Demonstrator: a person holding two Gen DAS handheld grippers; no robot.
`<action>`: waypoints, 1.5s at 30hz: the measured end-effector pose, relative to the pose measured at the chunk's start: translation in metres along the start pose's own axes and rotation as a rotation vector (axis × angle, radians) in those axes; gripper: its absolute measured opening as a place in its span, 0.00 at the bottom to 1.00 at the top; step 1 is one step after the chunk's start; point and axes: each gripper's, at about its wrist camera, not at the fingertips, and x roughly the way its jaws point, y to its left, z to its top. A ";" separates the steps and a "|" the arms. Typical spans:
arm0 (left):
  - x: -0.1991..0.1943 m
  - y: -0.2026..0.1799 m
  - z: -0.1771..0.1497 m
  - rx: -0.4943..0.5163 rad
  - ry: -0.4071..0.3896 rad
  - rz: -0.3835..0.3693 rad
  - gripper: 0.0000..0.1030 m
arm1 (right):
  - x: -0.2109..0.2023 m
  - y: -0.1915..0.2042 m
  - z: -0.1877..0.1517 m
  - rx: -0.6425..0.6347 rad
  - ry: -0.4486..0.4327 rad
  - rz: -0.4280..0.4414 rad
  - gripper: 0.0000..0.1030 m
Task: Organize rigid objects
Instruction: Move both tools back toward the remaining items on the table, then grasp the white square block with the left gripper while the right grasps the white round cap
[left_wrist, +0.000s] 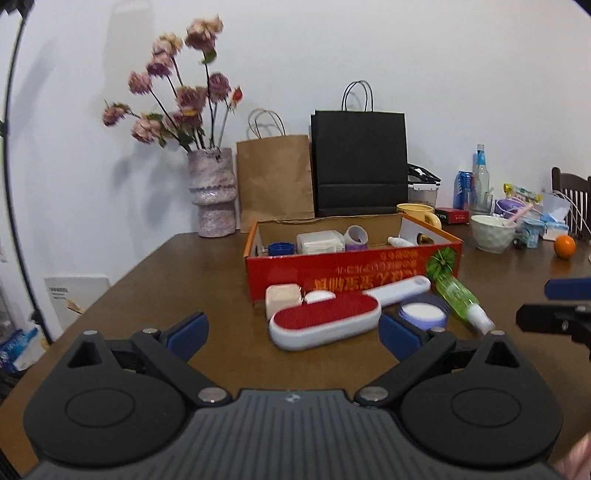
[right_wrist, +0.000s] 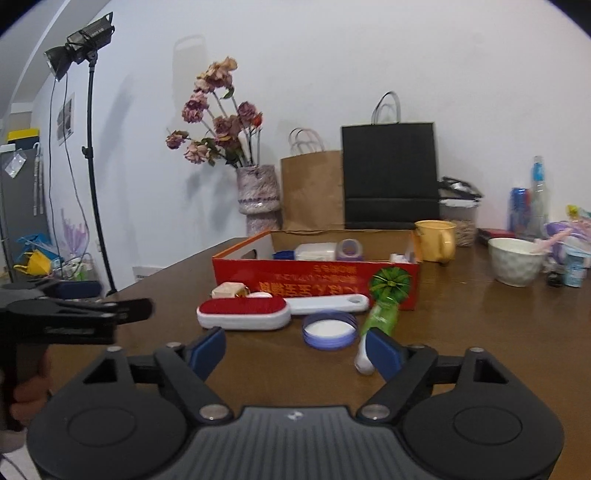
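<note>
A red cardboard box (left_wrist: 351, 271) (right_wrist: 317, 280) stands open on the brown table and holds several small items. In front of it lie a red-and-white lint brush (left_wrist: 328, 321) (right_wrist: 245, 314), a purple-rimmed round lid (left_wrist: 424, 312) (right_wrist: 328, 330), a green bottle (left_wrist: 460, 297) (right_wrist: 380, 319) and a beige block (left_wrist: 282, 297) (right_wrist: 229, 290). My left gripper (left_wrist: 291, 338) is open and empty, just short of the brush. My right gripper (right_wrist: 297, 350) is open and empty, just short of the lid and bottle.
A vase of dried flowers (left_wrist: 212, 192), a brown paper bag (left_wrist: 273, 181) and a black bag (left_wrist: 358, 166) stand behind the box. A yellow mug (right_wrist: 436, 240), a white bowl (right_wrist: 515, 262), bottles and an orange (left_wrist: 564, 246) crowd the right side.
</note>
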 end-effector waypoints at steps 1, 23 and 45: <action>0.014 0.002 0.006 -0.008 0.012 -0.012 0.96 | 0.011 0.000 0.006 0.000 0.006 0.010 0.78; 0.198 0.053 0.019 -0.100 0.236 -0.085 0.57 | 0.268 0.008 0.050 0.059 0.355 0.113 0.21; 0.053 0.027 0.046 -0.044 -0.065 -0.001 0.56 | 0.134 0.027 0.076 -0.054 0.034 0.008 0.06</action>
